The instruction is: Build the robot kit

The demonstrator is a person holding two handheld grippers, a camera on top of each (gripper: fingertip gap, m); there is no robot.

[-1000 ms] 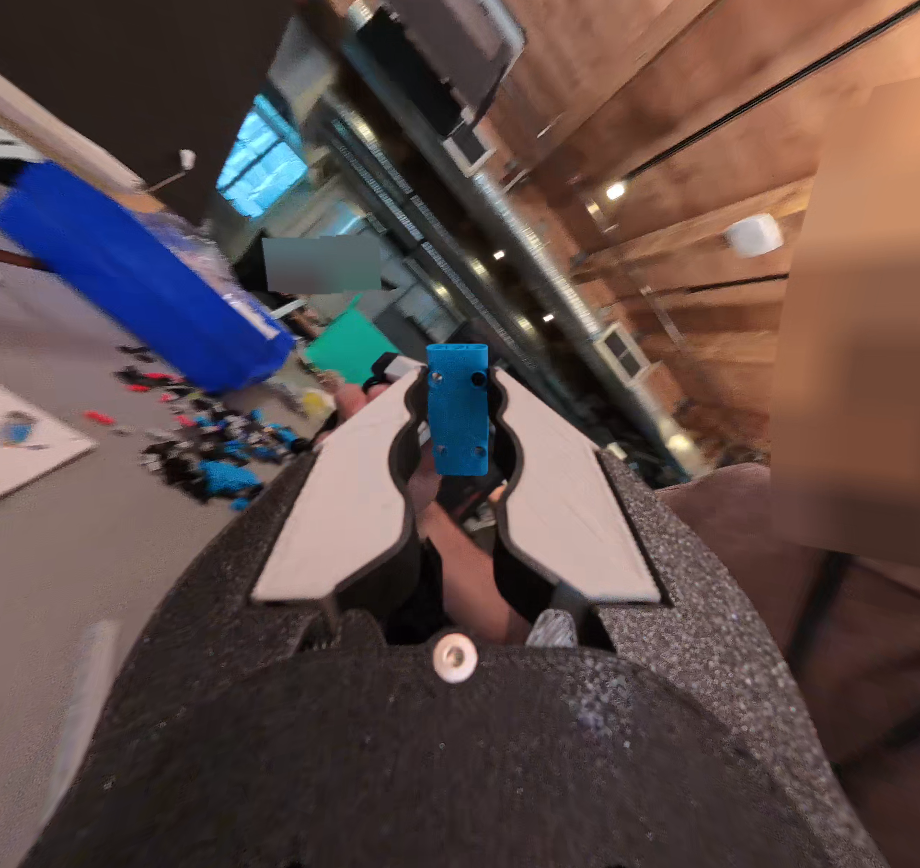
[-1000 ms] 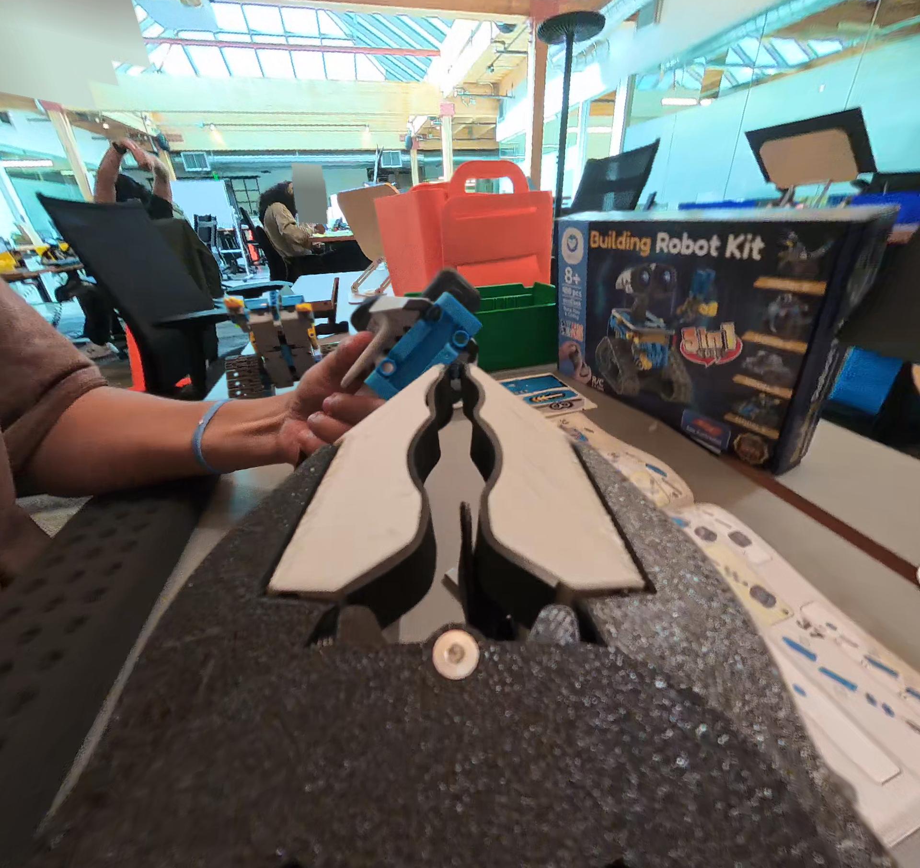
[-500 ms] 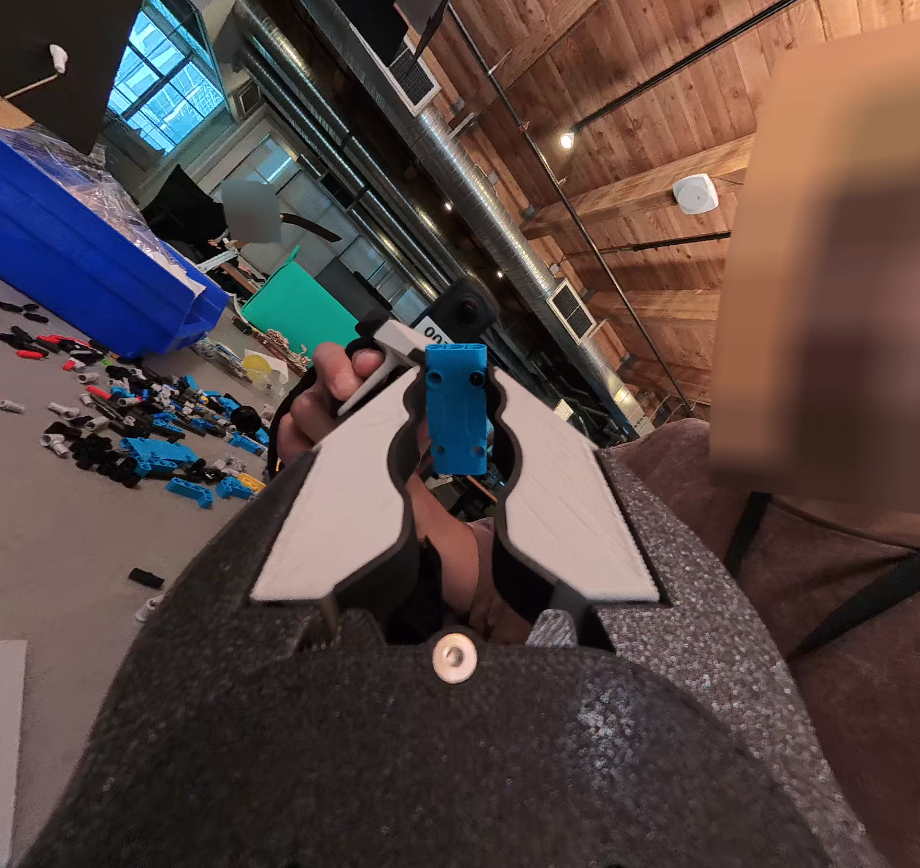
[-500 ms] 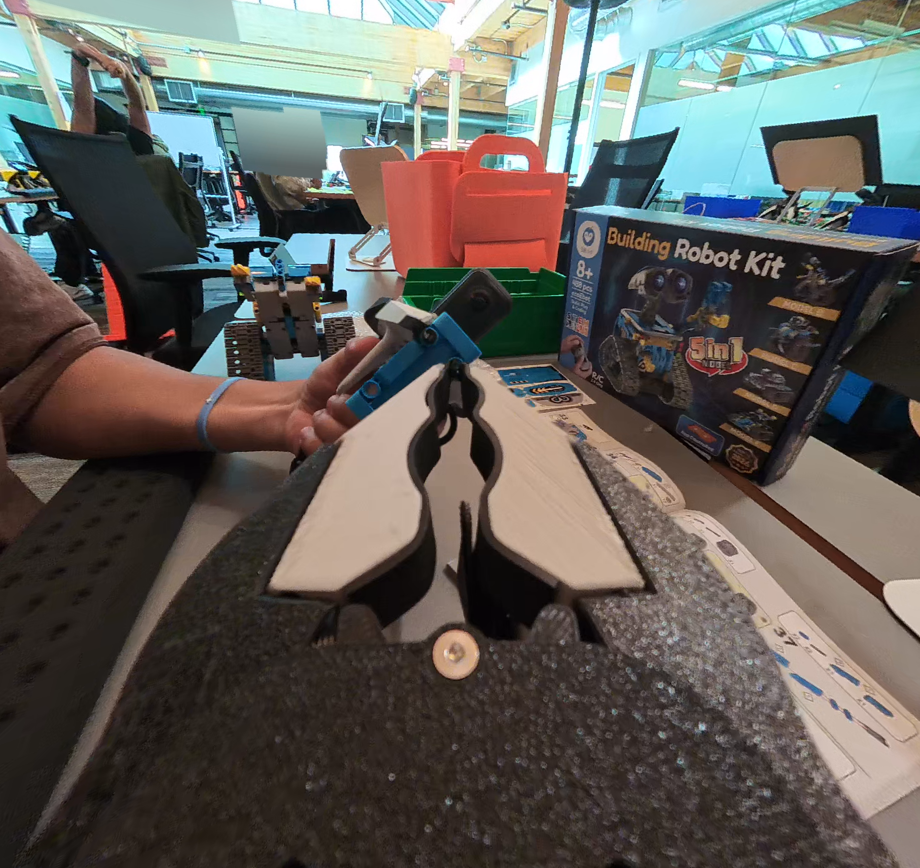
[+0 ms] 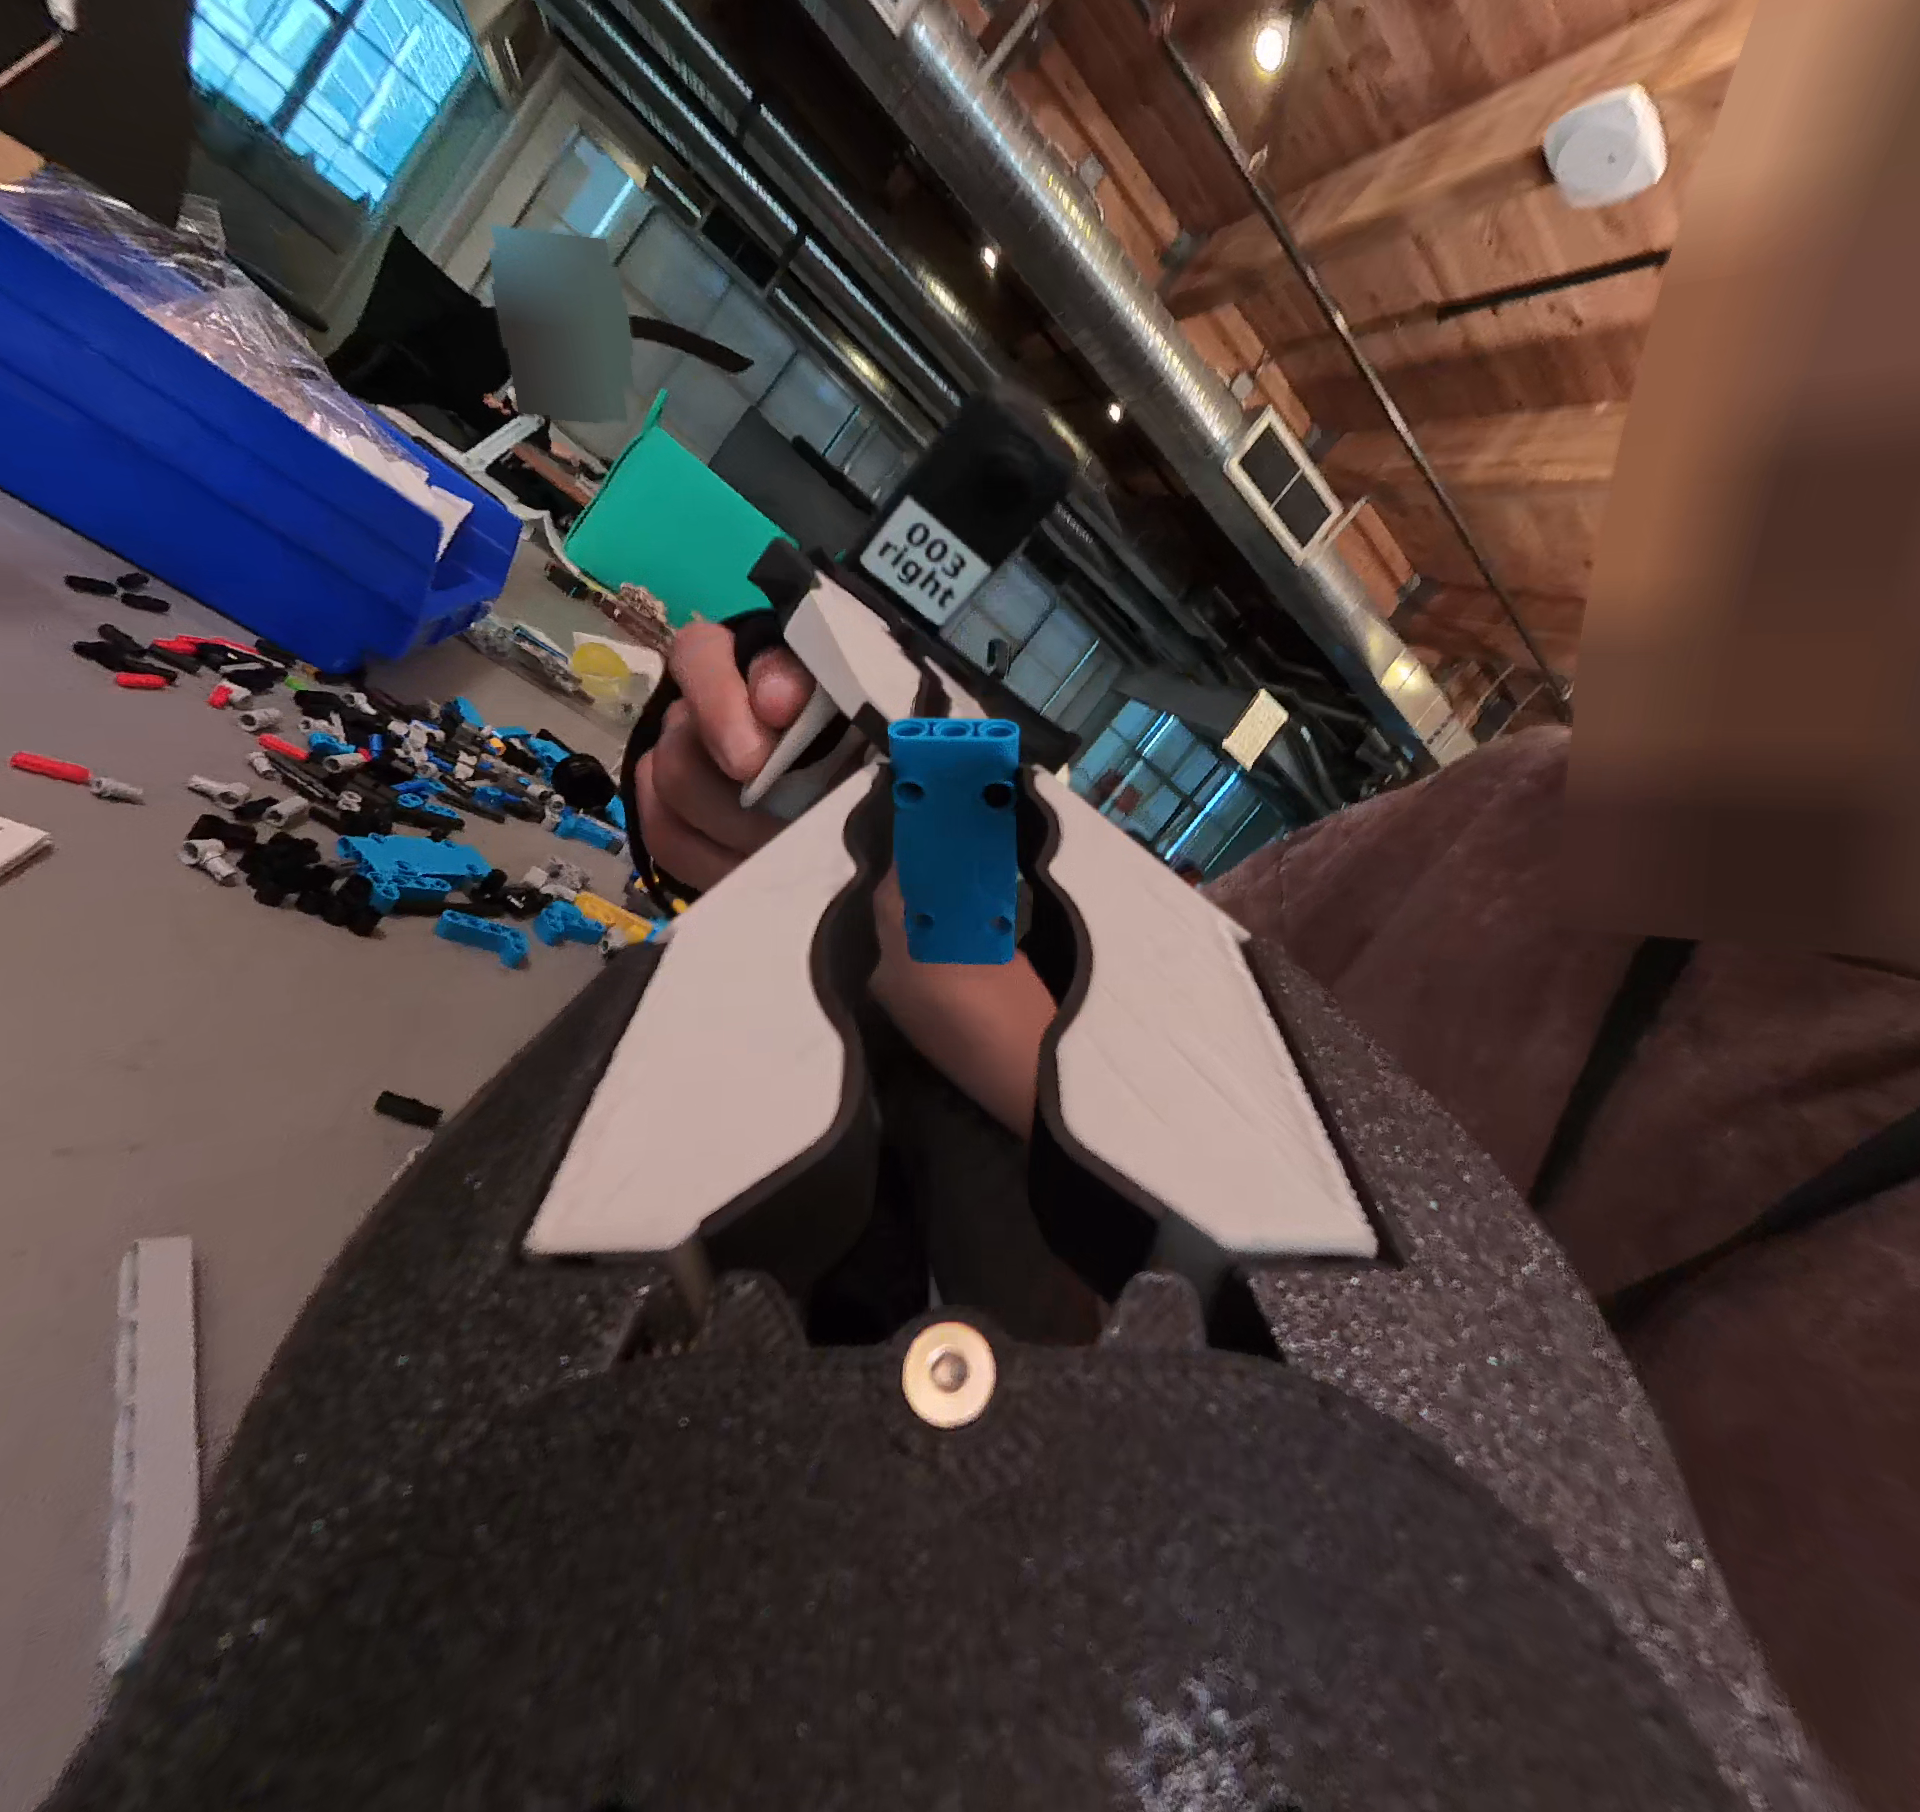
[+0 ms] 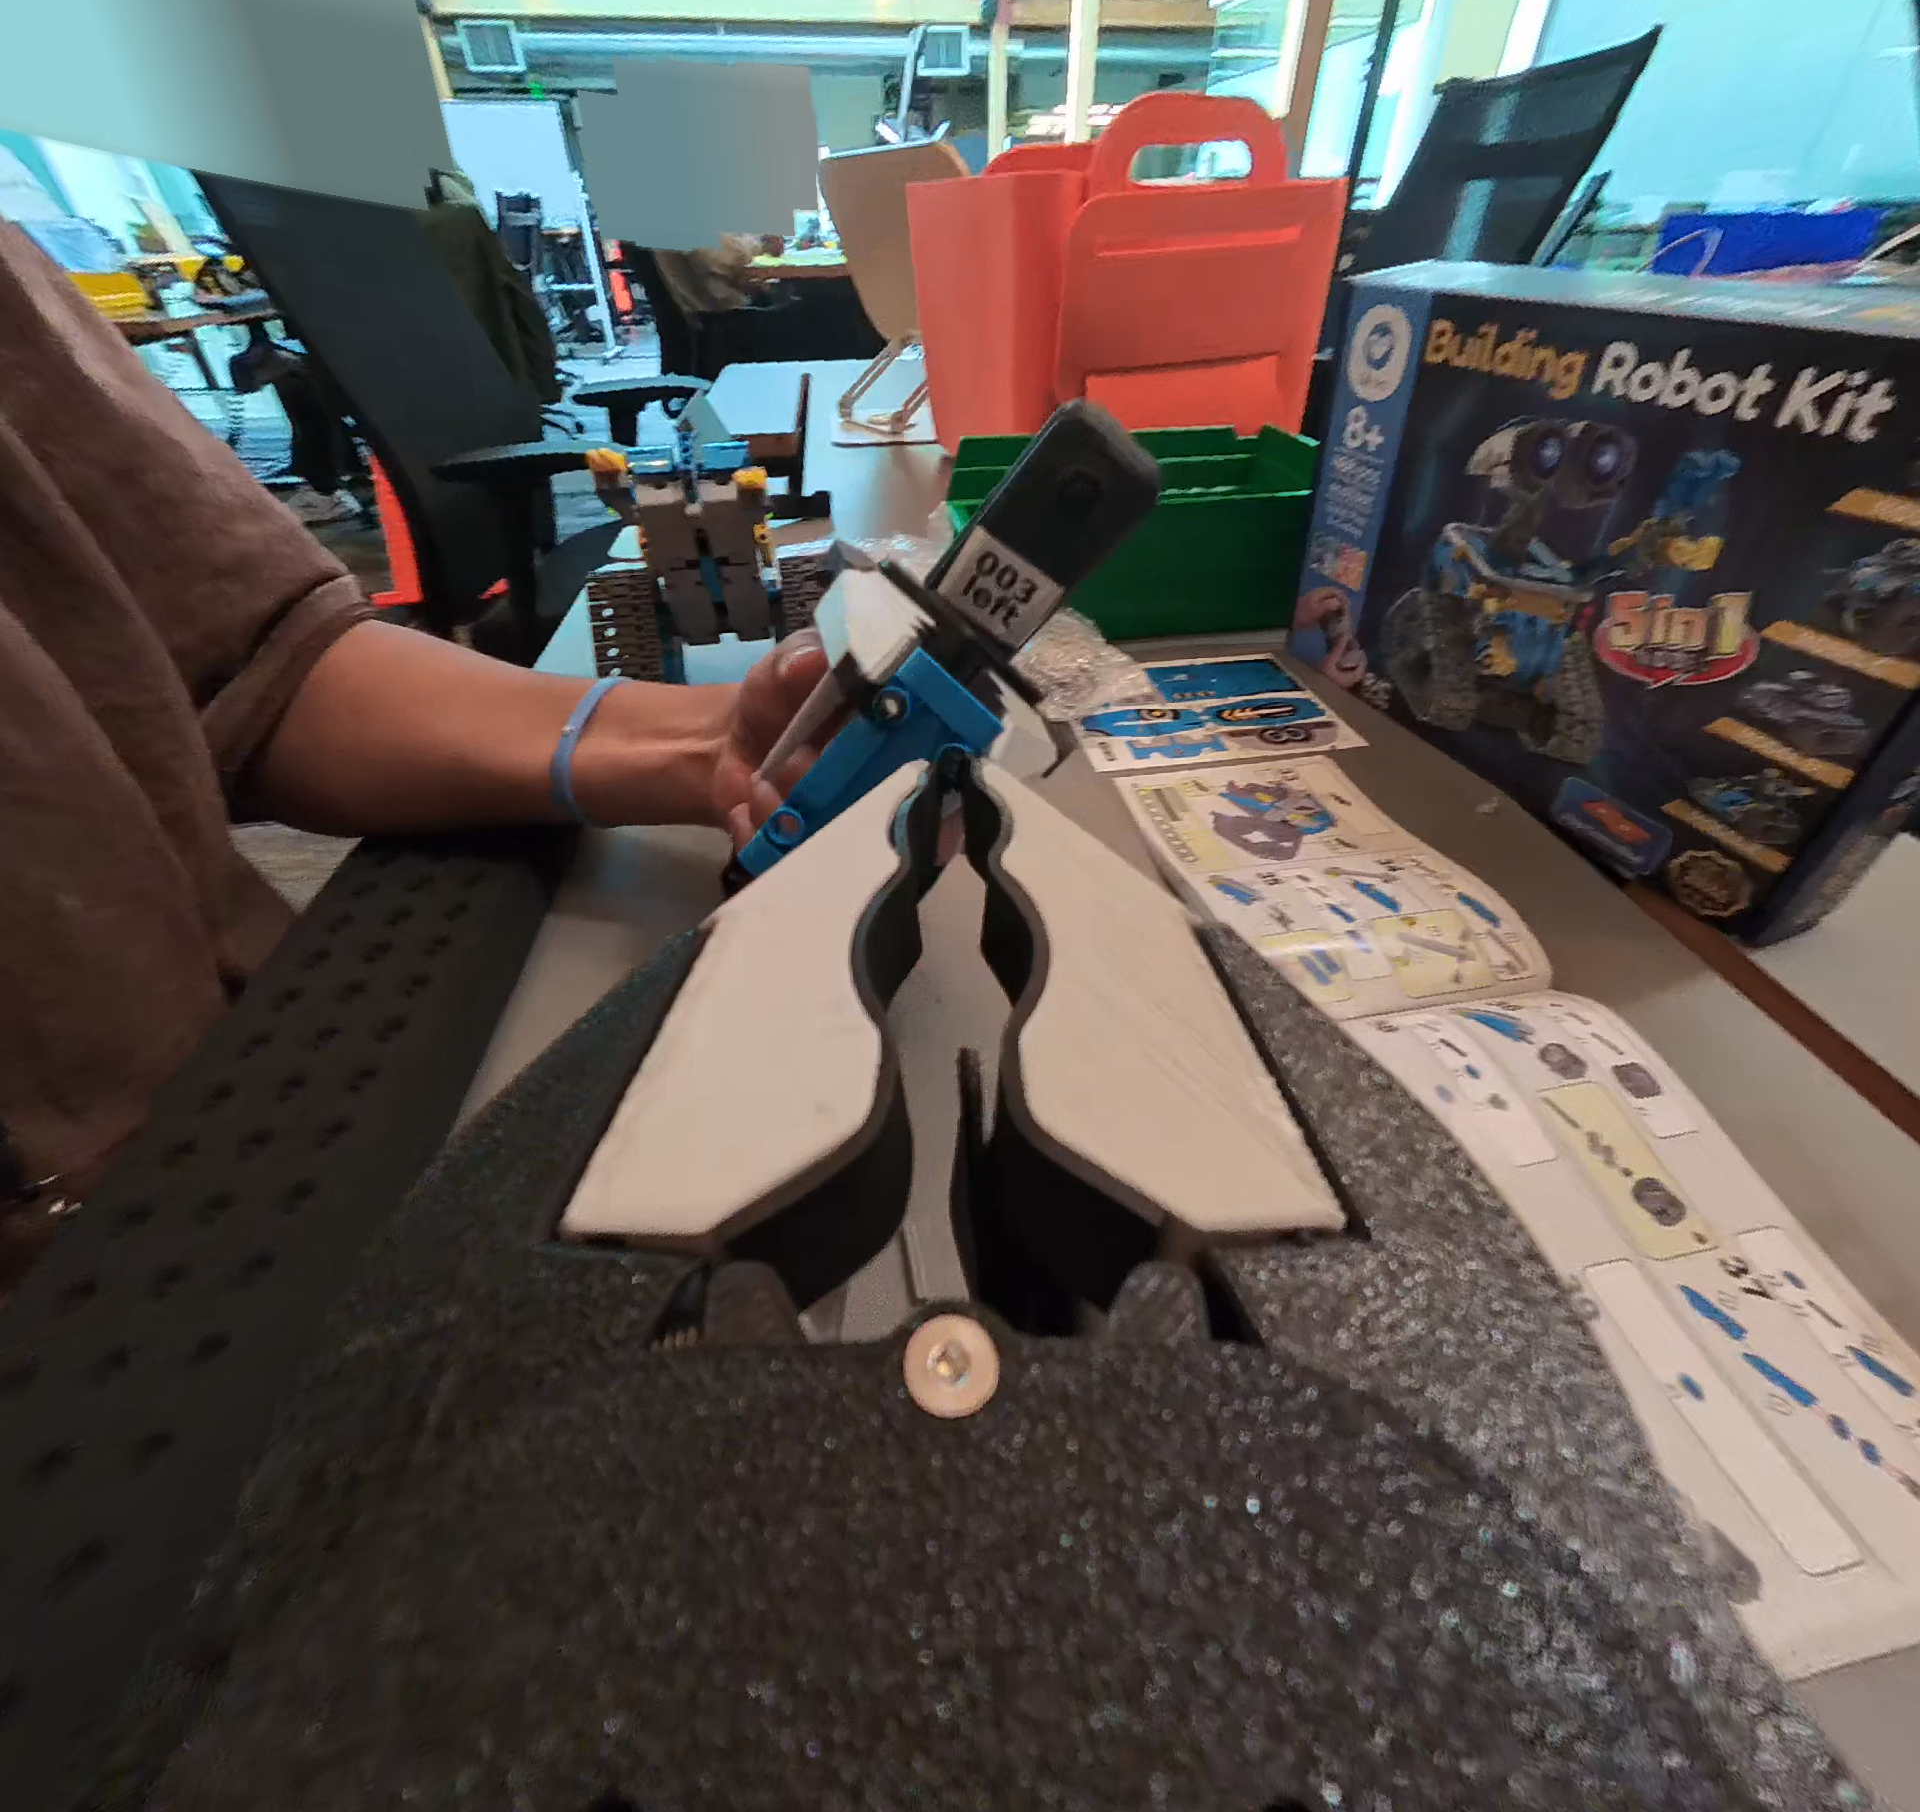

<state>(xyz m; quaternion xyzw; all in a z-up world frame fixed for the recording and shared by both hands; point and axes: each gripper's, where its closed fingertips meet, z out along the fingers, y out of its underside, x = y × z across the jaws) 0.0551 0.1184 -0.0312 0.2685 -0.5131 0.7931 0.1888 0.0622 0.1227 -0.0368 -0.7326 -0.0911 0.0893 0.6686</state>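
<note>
Blue beam clamped in left hand-held gripper; right hand-held gripper closed beside lettered kit box.

A blurred patch hides the person's head; the instruction sheet runs off-frame.

Kit box, orange bag, green bin, and leaflets share the table.

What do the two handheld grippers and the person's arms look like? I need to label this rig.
Both the left gripper and the right gripper have speckled black bodies, white black-edged wavy fingers, a silver screw, and black cameras with white stickers. Brown sleeve, blue wristband.
</note>
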